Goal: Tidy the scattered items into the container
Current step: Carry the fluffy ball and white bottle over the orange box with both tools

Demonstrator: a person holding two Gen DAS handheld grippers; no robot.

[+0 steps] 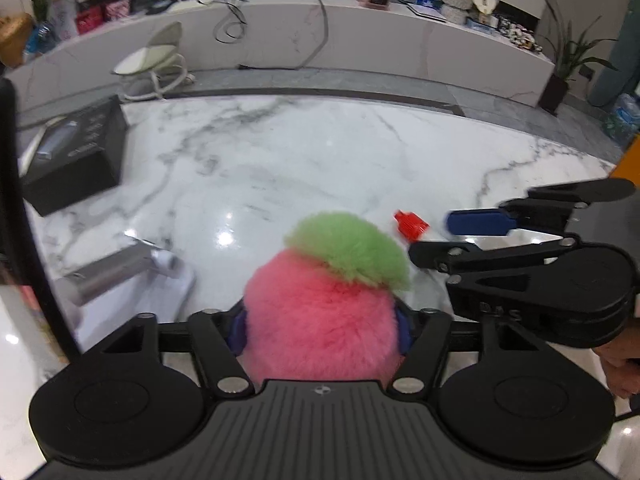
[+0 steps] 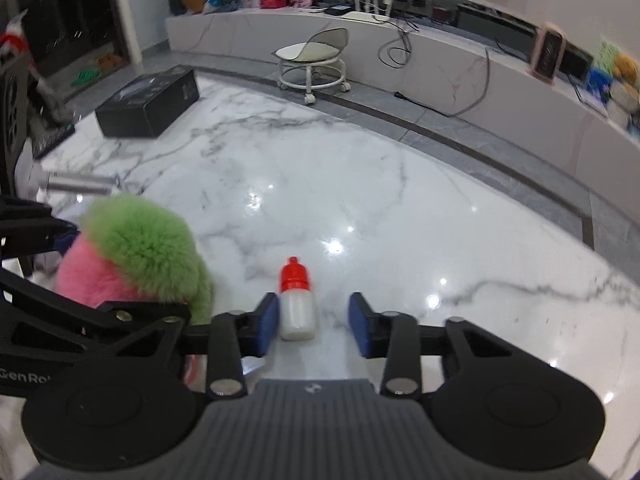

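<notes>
Marble floor (image 2: 360, 200), black box (image 2: 148, 104) holding silver item (image 1: 60, 142)

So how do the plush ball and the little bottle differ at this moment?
The plush ball is fuzzy, pink and green, and big; the little bottle is smooth, white with a red cap, and small. The ball is clamped in the left tongs; the bottle lies loose between the open right tongs.
</notes>
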